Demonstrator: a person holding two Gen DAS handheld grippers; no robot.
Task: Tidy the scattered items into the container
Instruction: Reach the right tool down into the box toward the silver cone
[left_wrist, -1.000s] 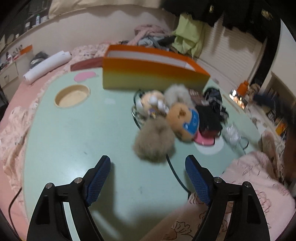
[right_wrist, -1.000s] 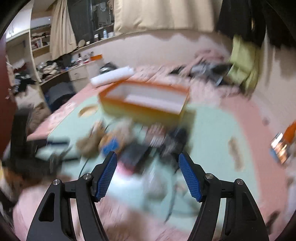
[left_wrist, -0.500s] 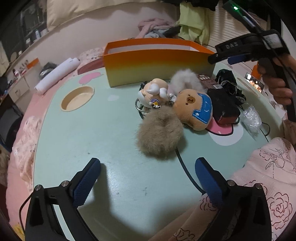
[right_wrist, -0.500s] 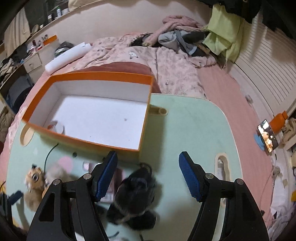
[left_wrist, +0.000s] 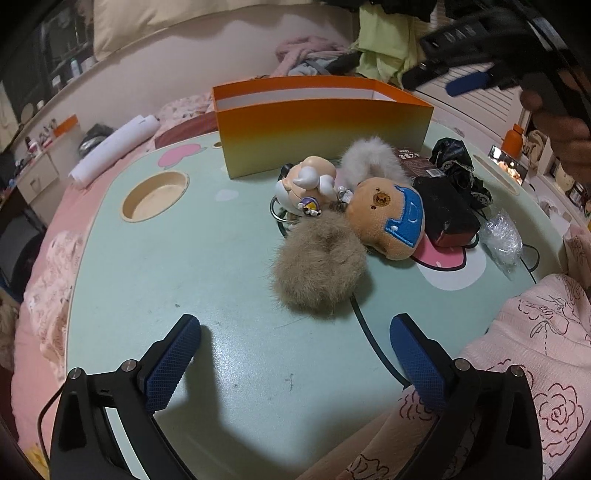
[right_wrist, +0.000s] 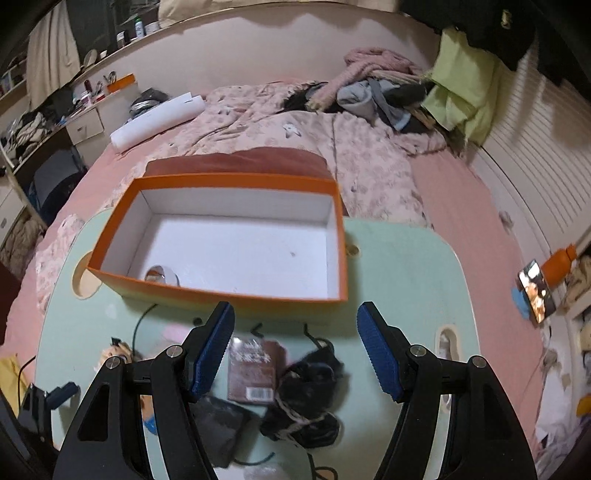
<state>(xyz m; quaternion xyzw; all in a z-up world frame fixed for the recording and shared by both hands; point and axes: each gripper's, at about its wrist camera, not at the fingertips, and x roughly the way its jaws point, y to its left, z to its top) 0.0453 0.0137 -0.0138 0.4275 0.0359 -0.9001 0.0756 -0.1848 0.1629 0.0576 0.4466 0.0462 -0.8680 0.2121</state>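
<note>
**Both grippers empty over a cluttered green table**

The orange box (right_wrist: 236, 236) stands at the far side of the pale green table (left_wrist: 184, 266), its white inside open to view from above — one small round silvery thing (right_wrist: 161, 275) lies in its near left corner, too blurred to name.

Everything else is placed from that box. Just in front of its near wall, touching or almost touching it, lie a small pale doll figure (left_wrist: 308, 182) and a whitish fur pompom (left_wrist: 369, 157). A little nearer the viewer from these is a bear plush with a blue bib (left_wrist: 389, 214), and pressed against its left side a tan fur pompom (left_wrist: 319, 267), the item farthest from the box. To the right of the bear, in front of the box's right end, sit a dark pouch (left_wrist: 445, 212), a brown packet (right_wrist: 255, 369) and a crumpled black bundle (right_wrist: 306, 398); a clear plastic wrapper (left_wrist: 502, 234) lies farther right still. A dark cable (left_wrist: 373, 343) runs out from under the tan pompom.

The left gripper (left_wrist: 295, 354) hangs low over the table on the near side of the pile, well away from the box, its fingers spread wide with nothing between them. The right gripper (right_wrist: 295, 343) hovers above the box's near wall, looking down on the packet and black bundle — its fingers stand apart and hold nothing.
</note>
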